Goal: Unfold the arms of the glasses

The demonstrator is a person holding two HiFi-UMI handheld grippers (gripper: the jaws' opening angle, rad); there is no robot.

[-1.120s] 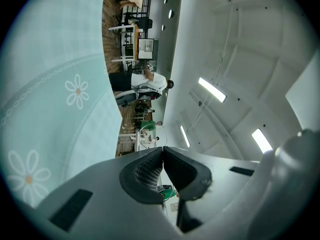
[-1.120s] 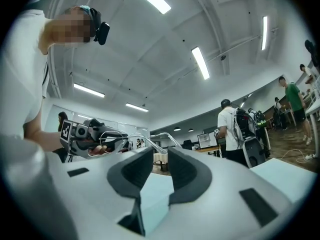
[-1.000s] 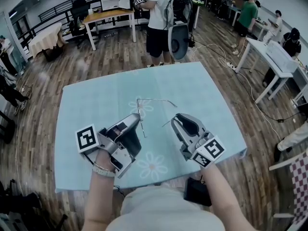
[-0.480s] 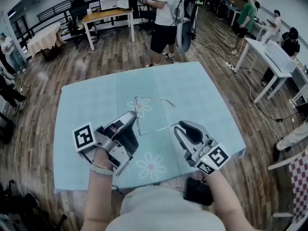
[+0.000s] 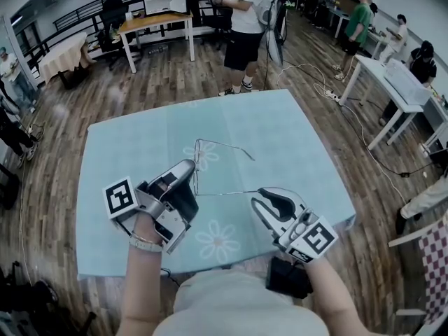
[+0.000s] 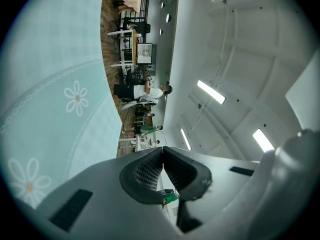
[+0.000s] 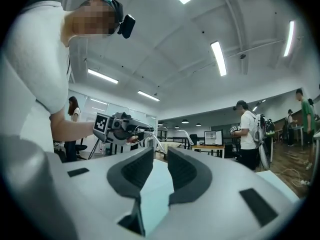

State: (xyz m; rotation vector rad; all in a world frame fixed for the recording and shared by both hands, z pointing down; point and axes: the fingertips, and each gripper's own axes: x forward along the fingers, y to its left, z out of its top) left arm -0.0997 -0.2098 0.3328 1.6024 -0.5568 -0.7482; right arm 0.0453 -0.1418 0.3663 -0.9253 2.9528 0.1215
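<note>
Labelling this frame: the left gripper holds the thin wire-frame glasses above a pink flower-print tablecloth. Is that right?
Not quite: the flower-print tablecloth is light blue, not pink, as the head view shows. The left gripper does hold the thin wire-frame glasses above it.

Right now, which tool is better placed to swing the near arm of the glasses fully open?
Right, probably. The right tool sits at the tip of the near arm, jaws apart. The left tool is shut on the glasses and must steady them.
</note>
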